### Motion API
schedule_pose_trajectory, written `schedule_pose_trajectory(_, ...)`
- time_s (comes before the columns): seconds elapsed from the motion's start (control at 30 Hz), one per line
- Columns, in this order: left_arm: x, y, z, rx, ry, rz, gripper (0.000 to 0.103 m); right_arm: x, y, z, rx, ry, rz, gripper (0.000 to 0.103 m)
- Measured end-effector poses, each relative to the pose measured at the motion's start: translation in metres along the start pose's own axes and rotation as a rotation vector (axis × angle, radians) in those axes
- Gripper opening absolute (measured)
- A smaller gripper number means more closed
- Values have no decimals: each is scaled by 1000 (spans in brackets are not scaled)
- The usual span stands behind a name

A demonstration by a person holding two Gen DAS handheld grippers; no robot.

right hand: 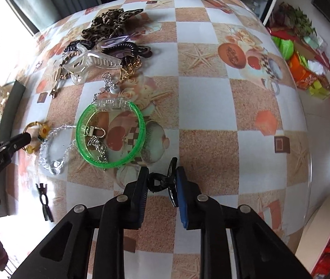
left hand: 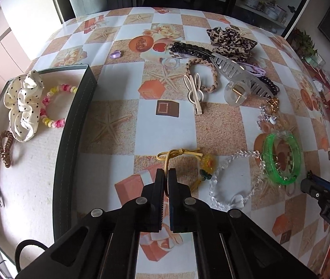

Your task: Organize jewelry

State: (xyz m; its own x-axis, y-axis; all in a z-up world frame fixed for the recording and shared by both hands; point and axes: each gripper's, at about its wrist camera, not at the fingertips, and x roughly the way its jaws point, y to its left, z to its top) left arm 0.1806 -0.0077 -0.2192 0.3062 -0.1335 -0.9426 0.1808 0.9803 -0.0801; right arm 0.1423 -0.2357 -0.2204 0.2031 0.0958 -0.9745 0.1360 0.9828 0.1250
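My left gripper [left hand: 166, 174] is shut on the yellow elastic hair tie [left hand: 179, 154] with a sunflower charm, low over the table. My right gripper [right hand: 161, 181] is shut on a small black hair clip [right hand: 162, 181] near the table's front. A dark green tray [left hand: 76, 116] at the left holds a polka-dot scrunchie [left hand: 24, 102], a pink-yellow bead bracelet [left hand: 55, 107] and a brown coil tie [left hand: 4, 146]. A green bangle [right hand: 110, 134] and a clear bead necklace [right hand: 53, 148] lie between the grippers.
A pile at the back holds a clear claw clip [left hand: 241, 79], a leopard bow [left hand: 231, 39], a beaded black clip [left hand: 188, 48], a braided tie [left hand: 202, 74] and a white bunny clip [left hand: 195, 93]. A black clip [right hand: 44, 197] lies front left. Clutter stands beyond the table's right edge.
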Motion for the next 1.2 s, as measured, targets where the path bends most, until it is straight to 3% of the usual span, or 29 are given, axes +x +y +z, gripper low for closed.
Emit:
schedule_pose_trajectory(0.53, -47, 5, -13, 2, -62, -81, 6, -31, -13, -23, 81, -1, 83, 25)
schedule_pose_trajectory(0.8, -27, 10, -13, 18, -25, -13, 9, -33, -9, -27, 83, 14, 93, 25)
schedule_pose_trajectory(0.83, -24, 10, -14, 23, -16, 0, 14, -33, -8, -28, 84, 16, 96, 25)
schedule_pose_trajectory(0.87, -22, 9, -15, 28, -14, 10, 42, -32, -8, -29, 85, 16, 99, 25)
schedule_pose_trajectory(0.9, -22, 9, -16, 30, -19, 21, 78, -33, -7, -29, 86, 16, 102, 25)
schedule_pose_trajectory(0.93, -24, 10, -18, 30, -36, 36, 86, -33, -7, -30, 88, 16, 105, 25)
schedule_pose_trajectory(1.0, -25, 8, -20, 52, -57, 58, 86, -33, -6, -30, 88, 16, 109, 25)
schedule_pose_trajectory(1.2, -5, 5, -24, 103, -6, 96, 86, -35, -7, -29, 91, 12, 113, 25)
